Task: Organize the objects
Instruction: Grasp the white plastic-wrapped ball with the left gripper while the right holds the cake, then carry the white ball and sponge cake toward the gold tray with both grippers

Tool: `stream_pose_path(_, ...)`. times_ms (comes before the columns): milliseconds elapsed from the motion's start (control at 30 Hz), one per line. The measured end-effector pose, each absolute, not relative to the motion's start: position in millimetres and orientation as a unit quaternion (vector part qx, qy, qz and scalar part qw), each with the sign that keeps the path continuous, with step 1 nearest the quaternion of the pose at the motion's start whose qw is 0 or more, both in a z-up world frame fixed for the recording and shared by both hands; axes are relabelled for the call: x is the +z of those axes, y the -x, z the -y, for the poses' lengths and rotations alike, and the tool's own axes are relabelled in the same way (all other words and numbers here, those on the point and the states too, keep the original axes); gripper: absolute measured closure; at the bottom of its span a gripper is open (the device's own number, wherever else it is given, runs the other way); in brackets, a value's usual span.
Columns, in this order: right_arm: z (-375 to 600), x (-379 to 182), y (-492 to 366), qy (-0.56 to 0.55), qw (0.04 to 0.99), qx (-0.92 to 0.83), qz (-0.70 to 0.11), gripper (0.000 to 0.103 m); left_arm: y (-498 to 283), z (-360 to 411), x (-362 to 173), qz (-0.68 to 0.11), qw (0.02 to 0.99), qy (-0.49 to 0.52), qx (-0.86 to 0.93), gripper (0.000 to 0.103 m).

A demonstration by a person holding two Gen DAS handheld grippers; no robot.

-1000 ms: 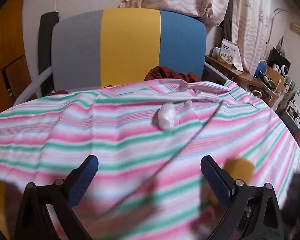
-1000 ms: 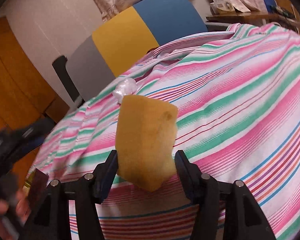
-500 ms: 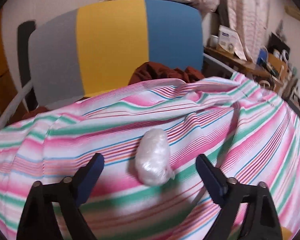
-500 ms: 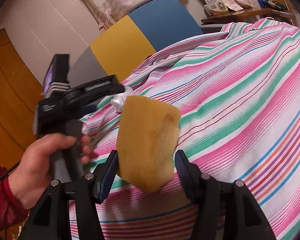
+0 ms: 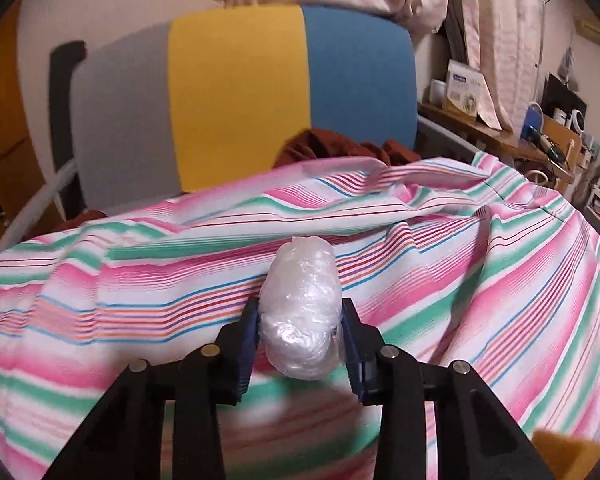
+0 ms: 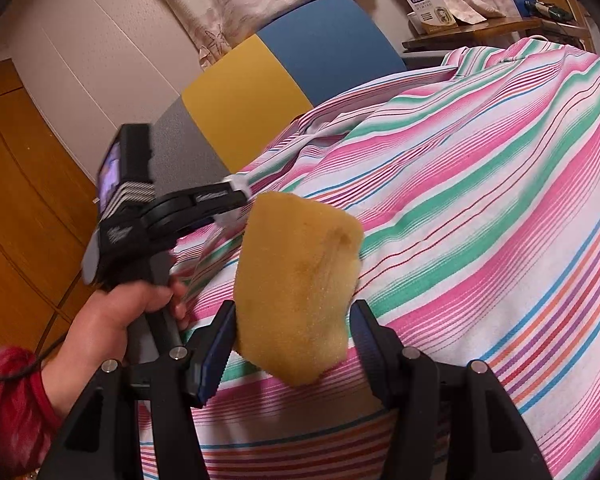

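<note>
A crumpled clear plastic bundle (image 5: 300,304) lies on the pink, green and white striped cloth (image 5: 480,300). My left gripper (image 5: 300,340) is shut on the bundle's near end, one pad on each side. My right gripper (image 6: 292,344) is shut on a yellow sponge (image 6: 296,292) and holds it above the cloth. In the right wrist view the left gripper (image 6: 236,196) shows at the left, held by a hand (image 6: 112,316); the bundle is mostly hidden there. A corner of the sponge (image 5: 564,456) shows at the left wrist view's lower right.
A grey, yellow and blue chair back (image 5: 236,100) stands behind the cloth, with dark red fabric (image 5: 340,148) on its seat. A wooden shelf (image 5: 500,136) with boxes and small items is at the right. Wooden doors (image 6: 24,184) are at the left.
My left gripper moved forward to the plastic bundle and closed on it; it was open before. My right gripper has kept hold of the sponge, nearly still.
</note>
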State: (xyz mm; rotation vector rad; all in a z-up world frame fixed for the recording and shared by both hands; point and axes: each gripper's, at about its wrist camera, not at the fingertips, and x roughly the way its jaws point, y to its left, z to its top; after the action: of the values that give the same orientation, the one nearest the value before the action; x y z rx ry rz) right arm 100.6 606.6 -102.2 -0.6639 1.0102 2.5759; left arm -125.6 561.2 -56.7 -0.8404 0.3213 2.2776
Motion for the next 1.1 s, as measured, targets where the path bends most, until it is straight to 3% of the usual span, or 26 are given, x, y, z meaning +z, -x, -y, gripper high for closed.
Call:
stream_pose_path(200, -607, -102, -101, 0.231, 0.147, 0.895, -0.352, 0.046, 81, -508, -46, -0.122, 0.341, 0.262, 0.894, 0.064)
stream_pose_path(467, -605, -99, -100, 0.237, 0.156, 0.896, -0.342, 0.046, 45, -433, -55, -0.102, 0.323, 0.286, 0.896, 0.064)
stream_pose_path(767, -586, -87, -92, 0.263, 0.203, 0.903, -0.273, 0.045, -35, -410, -50, -0.148, 0.368, 0.232, 0.888, 0.064)
stream_pose_path(1100, -565, -76, -84, 0.274, 0.226, 0.913, -0.201, 0.045, -70, -351, -42, -0.093, 0.364, 0.232, 0.897, 0.063)
